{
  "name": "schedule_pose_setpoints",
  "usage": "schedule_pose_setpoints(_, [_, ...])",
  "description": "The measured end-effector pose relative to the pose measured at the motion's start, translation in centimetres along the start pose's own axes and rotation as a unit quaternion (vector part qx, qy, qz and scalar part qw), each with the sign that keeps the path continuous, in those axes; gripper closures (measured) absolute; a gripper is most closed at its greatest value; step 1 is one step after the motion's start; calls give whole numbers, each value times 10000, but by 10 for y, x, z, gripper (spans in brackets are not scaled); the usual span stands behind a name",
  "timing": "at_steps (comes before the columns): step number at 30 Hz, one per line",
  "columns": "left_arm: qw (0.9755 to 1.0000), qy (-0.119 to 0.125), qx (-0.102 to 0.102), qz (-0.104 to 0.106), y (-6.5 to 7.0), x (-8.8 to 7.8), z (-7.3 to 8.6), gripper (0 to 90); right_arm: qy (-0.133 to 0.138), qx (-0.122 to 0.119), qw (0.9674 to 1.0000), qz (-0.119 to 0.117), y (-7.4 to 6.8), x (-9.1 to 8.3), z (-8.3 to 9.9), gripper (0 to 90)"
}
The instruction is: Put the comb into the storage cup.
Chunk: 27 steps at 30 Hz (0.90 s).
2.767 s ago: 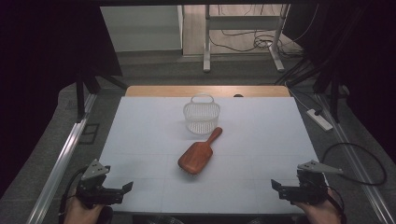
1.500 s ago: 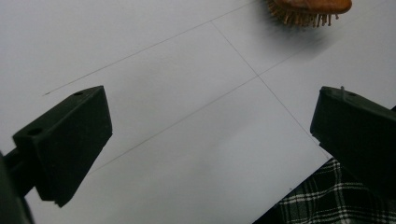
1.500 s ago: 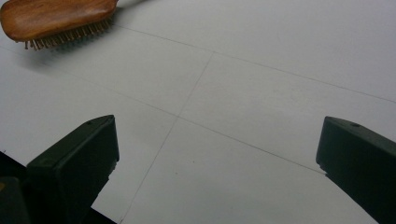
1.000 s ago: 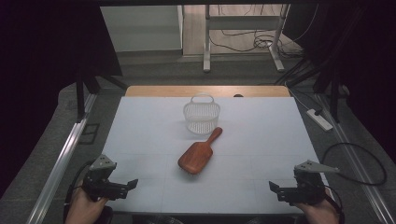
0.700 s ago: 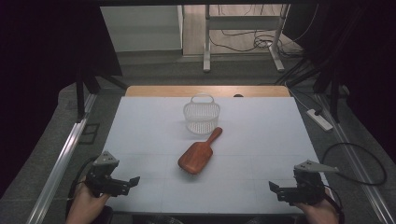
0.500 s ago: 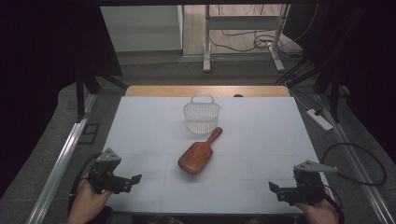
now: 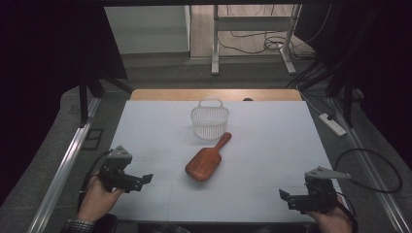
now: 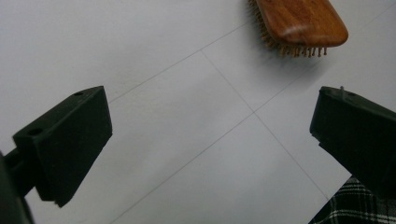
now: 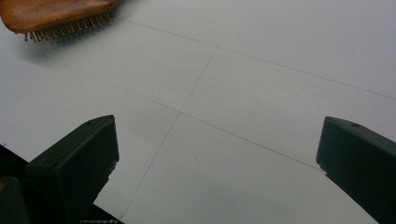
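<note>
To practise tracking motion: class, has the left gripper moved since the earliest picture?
Yes. The left gripper has moved forward and inward over the table, toward the wooden hairbrush, which has stayed put.

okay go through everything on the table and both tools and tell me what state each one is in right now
Left tool: open, holding nothing, above the table's near left.
Right tool: open, holding nothing, at the near right.
Wooden hairbrush: lying bristles down mid-table, handle pointing toward the basket, untouched.
White basket: upright, handle raised, looks empty.
Table: white top marked with faint grid lines.
</note>
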<state>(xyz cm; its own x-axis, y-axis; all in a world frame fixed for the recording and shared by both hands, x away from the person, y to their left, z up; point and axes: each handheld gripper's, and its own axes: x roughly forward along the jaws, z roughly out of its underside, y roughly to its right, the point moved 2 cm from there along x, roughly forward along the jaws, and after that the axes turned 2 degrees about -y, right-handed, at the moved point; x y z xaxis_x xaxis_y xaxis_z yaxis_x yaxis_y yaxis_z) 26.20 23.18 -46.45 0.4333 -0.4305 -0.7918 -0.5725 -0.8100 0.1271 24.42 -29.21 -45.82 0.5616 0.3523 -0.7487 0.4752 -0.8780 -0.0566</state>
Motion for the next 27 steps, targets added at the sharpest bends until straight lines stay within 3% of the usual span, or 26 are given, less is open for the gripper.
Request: schedule_pose_setpoints(27, [9983,-255,496,189,3,26,-46,0,-83,-42,10000,0,-1,2,0,0])
